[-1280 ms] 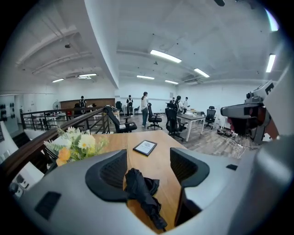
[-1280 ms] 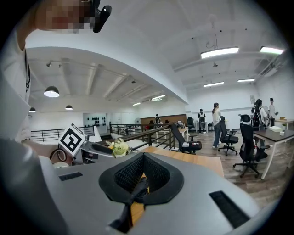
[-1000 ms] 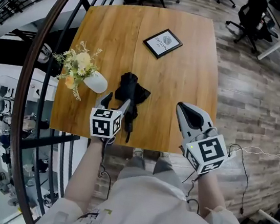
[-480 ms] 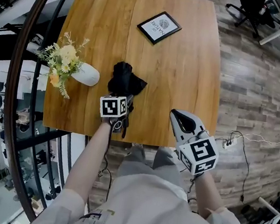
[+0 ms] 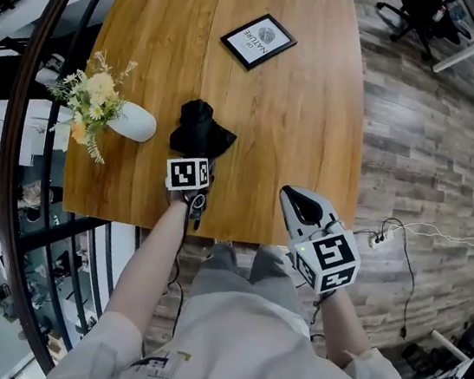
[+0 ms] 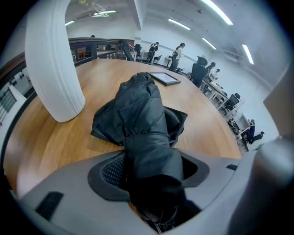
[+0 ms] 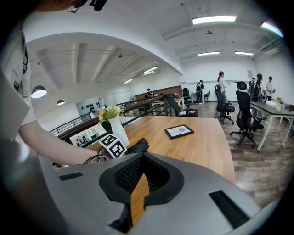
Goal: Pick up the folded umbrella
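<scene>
One folded umbrella (image 5: 200, 131) lies on the table (image 5: 301, 106) near one vase (image 5: 133, 122), its end between the closing jaws of the left gripper (image 6: 151, 165) — the right gripper (image 5: 290, 195), second of two, has jaws together, empty.

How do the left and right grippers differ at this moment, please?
The left gripper has the black umbrella between its closing jaws; the right gripper has nothing between its. The left gripper's jaws stand wide, the right gripper's together. The left is over the table, the right at its near edge. Both carry marker cubes.
</scene>
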Motion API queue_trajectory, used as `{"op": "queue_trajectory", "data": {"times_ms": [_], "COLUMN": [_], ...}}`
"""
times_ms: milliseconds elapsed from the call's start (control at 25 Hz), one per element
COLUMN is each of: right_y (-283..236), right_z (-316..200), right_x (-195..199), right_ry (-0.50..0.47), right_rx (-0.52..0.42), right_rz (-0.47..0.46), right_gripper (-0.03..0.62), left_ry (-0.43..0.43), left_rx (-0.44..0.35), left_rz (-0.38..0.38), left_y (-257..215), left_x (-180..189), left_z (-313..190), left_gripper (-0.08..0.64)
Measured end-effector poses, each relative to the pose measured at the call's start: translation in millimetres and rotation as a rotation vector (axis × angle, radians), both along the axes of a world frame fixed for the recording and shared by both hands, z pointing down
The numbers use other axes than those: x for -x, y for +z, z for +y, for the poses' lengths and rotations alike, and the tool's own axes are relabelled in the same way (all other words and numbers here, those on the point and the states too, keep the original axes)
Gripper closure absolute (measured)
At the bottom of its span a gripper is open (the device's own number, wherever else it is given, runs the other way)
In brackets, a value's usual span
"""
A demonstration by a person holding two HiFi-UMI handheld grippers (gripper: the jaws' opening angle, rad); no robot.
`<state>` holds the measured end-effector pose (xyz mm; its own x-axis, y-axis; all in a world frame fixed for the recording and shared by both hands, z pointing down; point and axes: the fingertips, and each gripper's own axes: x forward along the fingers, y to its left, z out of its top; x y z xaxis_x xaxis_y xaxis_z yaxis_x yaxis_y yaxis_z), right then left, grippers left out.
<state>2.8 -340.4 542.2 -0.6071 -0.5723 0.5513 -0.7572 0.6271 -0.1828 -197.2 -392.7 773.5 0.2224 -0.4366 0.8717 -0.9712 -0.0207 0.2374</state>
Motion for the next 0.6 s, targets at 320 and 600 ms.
{"op": "queue_trajectory", "data": {"times_ms": [320,600], "right_y": [-19,-81], "right_z": [5,1], "right_x": [-1,5], "right_ry": [-0.024,-0.006], "right_rx": [-0.024,-0.058], "right_rz": [-0.02,-0.194], "right_gripper": [0.565,0.565], "left_ry": [-0.036,0.049], "left_rx": [-0.058,-0.314], "left_rz": [0.063,0.193], "left_y": [-42,-172], "left_x": [-7,-29], "left_z": [-7,-13], "left_gripper": [0.301,0.303]}}
